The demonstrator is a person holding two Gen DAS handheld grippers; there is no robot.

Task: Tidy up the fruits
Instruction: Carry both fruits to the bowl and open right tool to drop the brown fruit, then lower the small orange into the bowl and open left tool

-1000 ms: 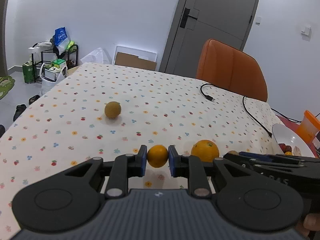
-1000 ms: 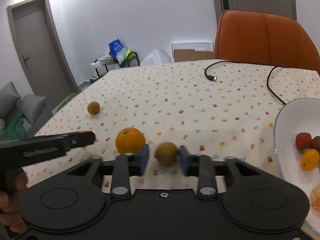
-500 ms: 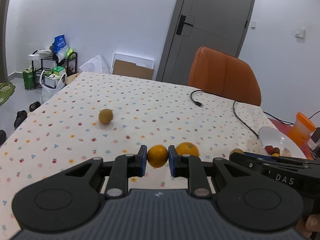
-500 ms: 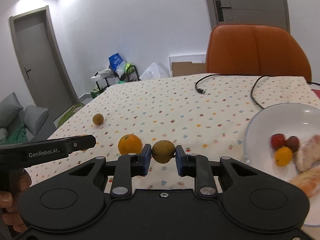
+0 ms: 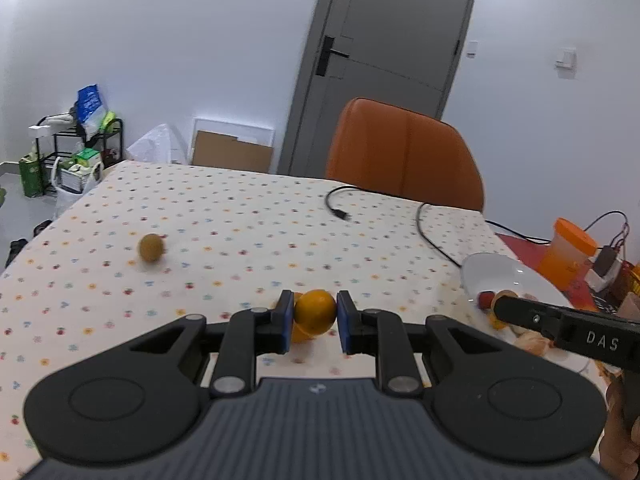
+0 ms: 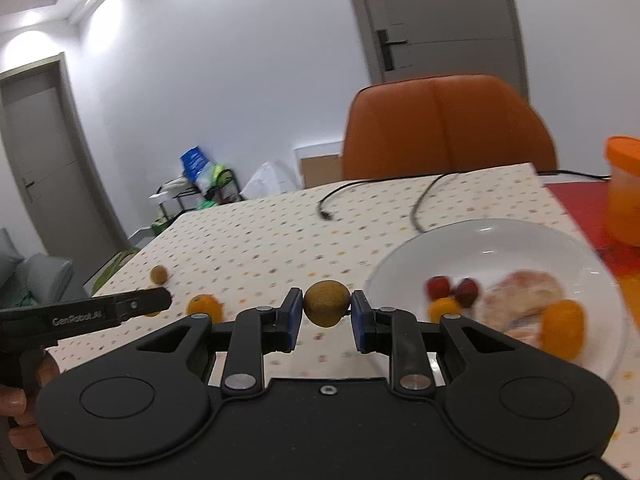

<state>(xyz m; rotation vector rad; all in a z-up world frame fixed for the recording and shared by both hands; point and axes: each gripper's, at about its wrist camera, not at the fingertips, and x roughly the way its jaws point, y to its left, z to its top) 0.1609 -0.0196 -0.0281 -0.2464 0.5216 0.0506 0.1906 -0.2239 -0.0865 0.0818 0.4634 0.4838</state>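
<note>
Carrying Two Fruits to the Plate

Treat the dotted tablecloth [image 6: 280,240] as the field to cross and stay well above it, clear of the black cable [image 6: 418,204] at 12 o'clock. Head for the white plate [image 6: 500,248], at 3 o'clock from the right gripper [image 6: 327,308] and already crowded along its near side with red berries, peeled segments and orange pieces. Pick the bare patch toward the plate's 12 o'clock rather than dropping onto that pile.

Lead with the right gripper, jaws pinching a brownish-green fruit [image 6: 326,303] at its widest part, off the table. Lower until the fruit is close to the dish, then spread the jaws slowly, judging that a round fruit rolls.

Follow with the left gripper [image 5: 314,318], jaws pressed onto a small orange [image 5: 316,312], plate at 3 o'clock, the other tool's finger in between. Wait for room before crossing.

Leave for later the larger orange [image 6: 205,307] on the cloth at 9 o'clock and the little brown fruit [image 5: 151,247] at 10 o'clock.
</note>
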